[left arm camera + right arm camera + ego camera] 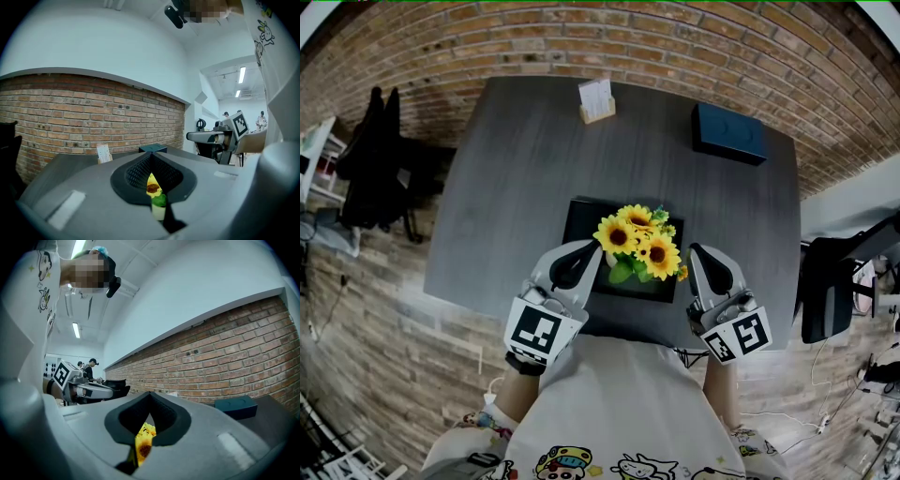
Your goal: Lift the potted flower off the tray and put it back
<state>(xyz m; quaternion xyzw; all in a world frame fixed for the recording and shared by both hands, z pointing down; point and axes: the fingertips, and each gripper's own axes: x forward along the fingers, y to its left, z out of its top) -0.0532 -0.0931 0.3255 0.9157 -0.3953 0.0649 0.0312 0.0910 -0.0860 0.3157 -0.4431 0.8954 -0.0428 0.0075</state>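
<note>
A potted flower, a bunch of yellow sunflowers with green leaves, stands in a black tray near the front edge of the dark grey table. My left gripper rests shut just left of the blooms, touching nothing. My right gripper is shut just right of them, also empty. In the left gripper view a sunflower shows through the gap below the shut jaws. The right gripper view shows a sunflower under its shut jaws. The pot is hidden by the blooms in the head view.
A card holder with white cards and a dark blue box sit at the table's far side by the brick wall. A black chair stands right of the table, and dark clothing hangs at the left.
</note>
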